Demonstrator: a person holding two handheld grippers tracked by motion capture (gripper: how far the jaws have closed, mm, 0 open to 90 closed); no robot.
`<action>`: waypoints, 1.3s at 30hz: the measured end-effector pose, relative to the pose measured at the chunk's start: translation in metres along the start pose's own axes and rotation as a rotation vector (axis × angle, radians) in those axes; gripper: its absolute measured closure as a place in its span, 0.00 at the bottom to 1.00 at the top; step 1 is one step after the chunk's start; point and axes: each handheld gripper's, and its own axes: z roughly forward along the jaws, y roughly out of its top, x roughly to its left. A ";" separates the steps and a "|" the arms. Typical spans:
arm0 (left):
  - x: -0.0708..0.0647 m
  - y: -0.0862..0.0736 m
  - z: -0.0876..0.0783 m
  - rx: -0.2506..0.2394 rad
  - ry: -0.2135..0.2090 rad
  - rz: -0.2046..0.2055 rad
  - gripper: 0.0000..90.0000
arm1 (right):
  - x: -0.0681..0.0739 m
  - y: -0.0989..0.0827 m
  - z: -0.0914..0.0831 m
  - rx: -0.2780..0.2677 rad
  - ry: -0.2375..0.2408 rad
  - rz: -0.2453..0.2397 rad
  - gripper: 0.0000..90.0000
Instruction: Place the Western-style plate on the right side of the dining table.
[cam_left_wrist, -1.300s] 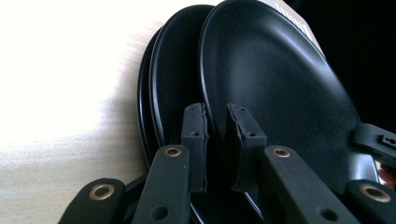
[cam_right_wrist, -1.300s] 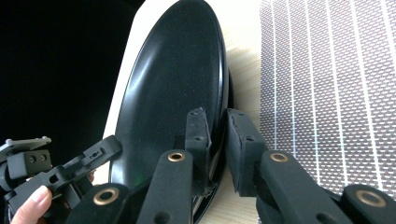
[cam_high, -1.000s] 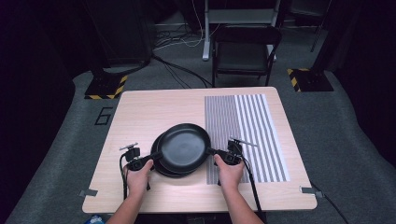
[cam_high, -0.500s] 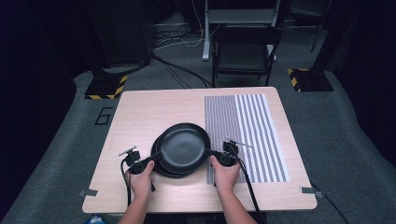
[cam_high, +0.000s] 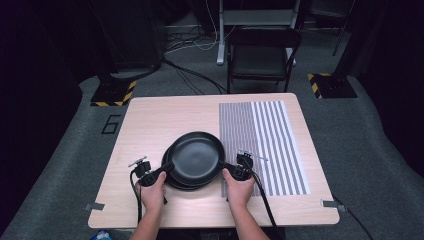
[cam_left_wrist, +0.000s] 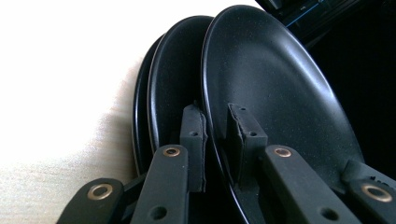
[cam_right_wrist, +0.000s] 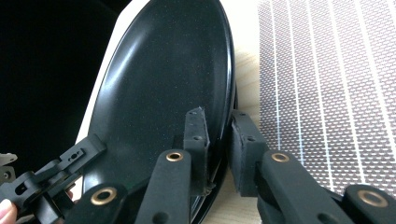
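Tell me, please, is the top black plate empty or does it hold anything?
Empty. The top plate shows a bare black inside in the high view, and both gripper views show the same bare surface, with each gripper's jaws clamped on its rim.

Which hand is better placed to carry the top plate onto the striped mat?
Right, probably. The right tongs grip the top plate on the side next to the striped mat; the left tongs grip its far side.

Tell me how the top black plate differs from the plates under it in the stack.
The top plate is clamped at its rim by both the left gripper and right gripper; the lower plates sit outside the jaws. The top plate's whole face shows, while the lower plates show just rim crescents at the left. All are black, round and glossy.
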 end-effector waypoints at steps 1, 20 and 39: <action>0.000 0.000 0.000 -0.003 -0.004 0.002 0.86 | 0.000 0.000 0.000 -0.003 -0.001 0.009 0.87; 0.003 -0.002 0.002 -0.043 -0.027 0.002 0.87 | 0.000 -0.001 0.002 -0.032 -0.003 0.028 0.88; 0.003 -0.002 0.000 -0.042 -0.042 0.002 0.87 | -0.002 0.000 0.002 -0.033 0.011 0.027 0.88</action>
